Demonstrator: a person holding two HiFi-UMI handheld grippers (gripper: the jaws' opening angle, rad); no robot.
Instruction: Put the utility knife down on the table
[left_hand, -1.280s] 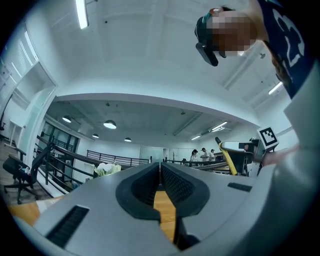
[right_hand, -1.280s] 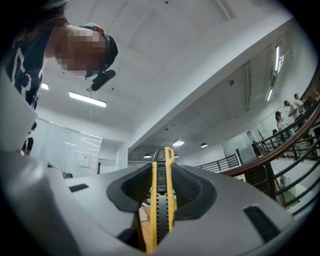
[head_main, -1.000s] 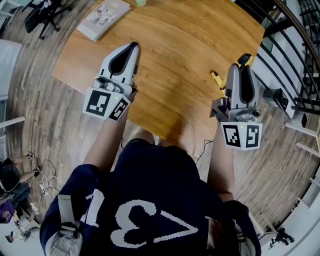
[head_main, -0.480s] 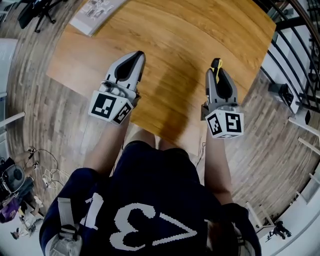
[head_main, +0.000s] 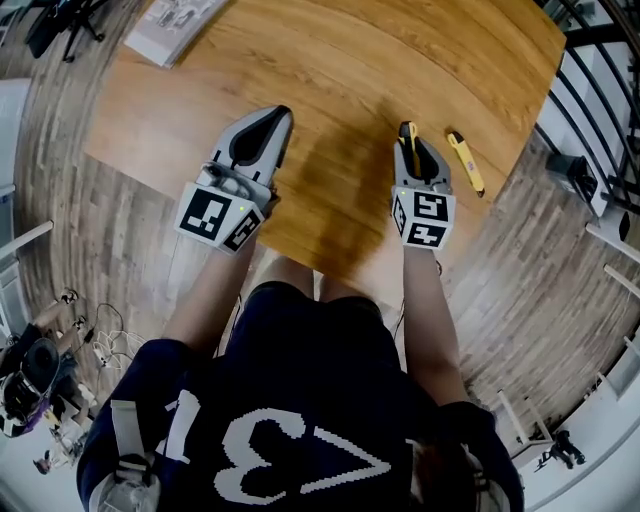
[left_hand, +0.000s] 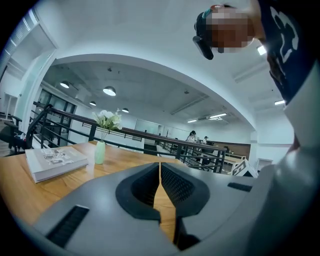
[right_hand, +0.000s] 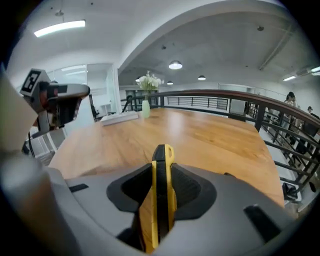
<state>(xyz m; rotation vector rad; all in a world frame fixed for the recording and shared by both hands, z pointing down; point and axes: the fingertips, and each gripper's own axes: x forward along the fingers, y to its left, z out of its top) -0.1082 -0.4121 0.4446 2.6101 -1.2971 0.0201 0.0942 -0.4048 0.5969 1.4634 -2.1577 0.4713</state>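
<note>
My right gripper (head_main: 409, 138) hangs low over the near right part of the wooden table (head_main: 340, 60), tilted downward. A yellow-and-black utility knife (right_hand: 161, 190) stands on edge between its pads, its tip (head_main: 406, 130) poking out in front. The jaws are opening slightly, with the pads still against the knife. My left gripper (head_main: 264, 122) hovers over the table's near left, shut with nothing in it; only a thin slit shows between its pads (left_hand: 172, 182). A second yellow utility knife (head_main: 465, 162) lies flat on the table, to the right of my right gripper.
A book (head_main: 175, 25) lies at the table's far left corner, beside a pale green vase (left_hand: 100, 152) with white flowers. A black railing (head_main: 600, 70) runs along the right of the table. The table's near edge is just under both grippers.
Both grippers have sunk toward the table. The right one dropped further, tipped downward and shifted left with the knife still in it, to the left of the knife lying on the table.
</note>
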